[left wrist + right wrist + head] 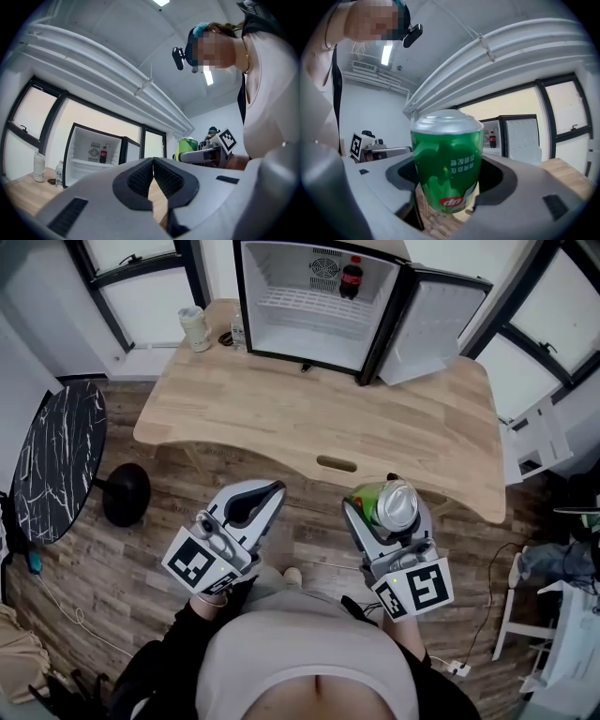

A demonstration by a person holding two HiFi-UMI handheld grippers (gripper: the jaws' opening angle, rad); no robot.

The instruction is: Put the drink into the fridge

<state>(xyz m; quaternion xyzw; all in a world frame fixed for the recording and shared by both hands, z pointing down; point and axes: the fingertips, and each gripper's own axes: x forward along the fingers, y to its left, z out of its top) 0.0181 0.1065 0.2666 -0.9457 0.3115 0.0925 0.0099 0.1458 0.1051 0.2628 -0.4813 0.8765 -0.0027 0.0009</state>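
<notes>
Green aluminium can (446,161) clamped mid-body between right gripper (384,512) pads: thin-walled, slick, likely dents, so squeeze lightly. Left gripper (153,164) fully closed, nothing between its fingers.

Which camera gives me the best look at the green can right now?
The right gripper view: the green can fills the centre, label and silver top clear, clamped between the jaws. The head view shows only its top and upper side from above. The left gripper view shows it small and far off at the right.
</notes>
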